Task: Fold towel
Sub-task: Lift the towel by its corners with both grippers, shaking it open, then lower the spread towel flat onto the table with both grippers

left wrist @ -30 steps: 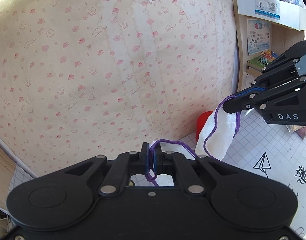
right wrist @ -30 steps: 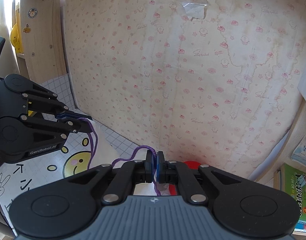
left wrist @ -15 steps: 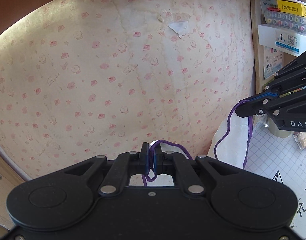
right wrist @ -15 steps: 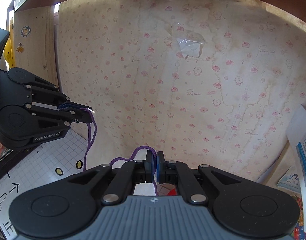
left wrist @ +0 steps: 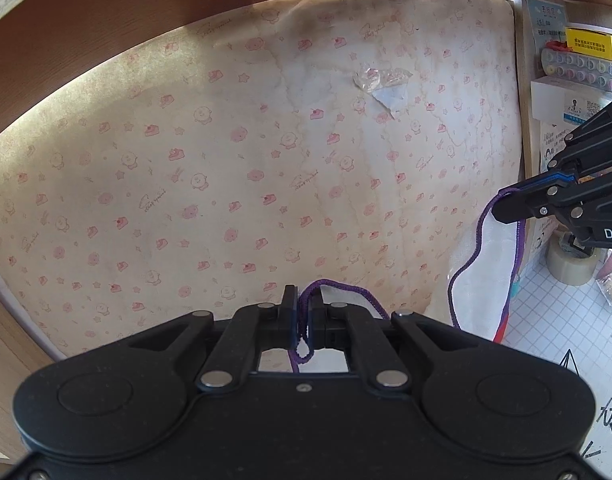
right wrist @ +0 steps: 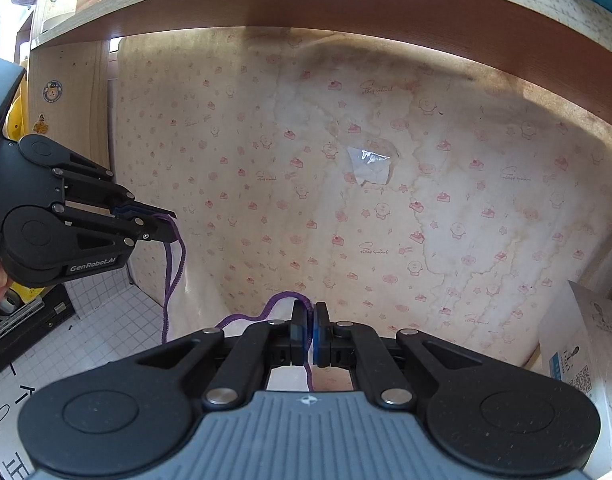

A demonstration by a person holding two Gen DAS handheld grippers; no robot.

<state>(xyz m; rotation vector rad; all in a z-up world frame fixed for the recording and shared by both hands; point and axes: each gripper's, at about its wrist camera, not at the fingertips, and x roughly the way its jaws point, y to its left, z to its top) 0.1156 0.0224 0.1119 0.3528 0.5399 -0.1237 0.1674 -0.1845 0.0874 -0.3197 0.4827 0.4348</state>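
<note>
Both the left gripper [left wrist: 304, 320] and the right gripper [right wrist: 309, 334] are clenched on the purple-stitched edge of the white towel [left wrist: 485, 276], which hangs between them above the white gridded tabletop [left wrist: 557, 328], before a pink-patterned cream backdrop [left wrist: 246, 168].

Back wall covered w/ cream paper printed w/ small pink cakes, stars & cartoon faces [left wrist: 266, 184], stained and wrinkled, a crumpled bit of clear tape [right wrist: 369, 164] stuck near the middle. Dark brown wood shelf underside [right wrist: 345, 4] runs above, a bright strip of light along its lower edge. Pale wood side panel w/ stickers [right wrist: 62, 92] at left. Desk topped by white grid-pattern mat [left wrist: 561, 320] w/ black doodles. Right-hand shelving holds boxes & leaflets [left wrist: 577, 72]; roll of clear tape [left wrist: 571, 262] on the mat.
</note>
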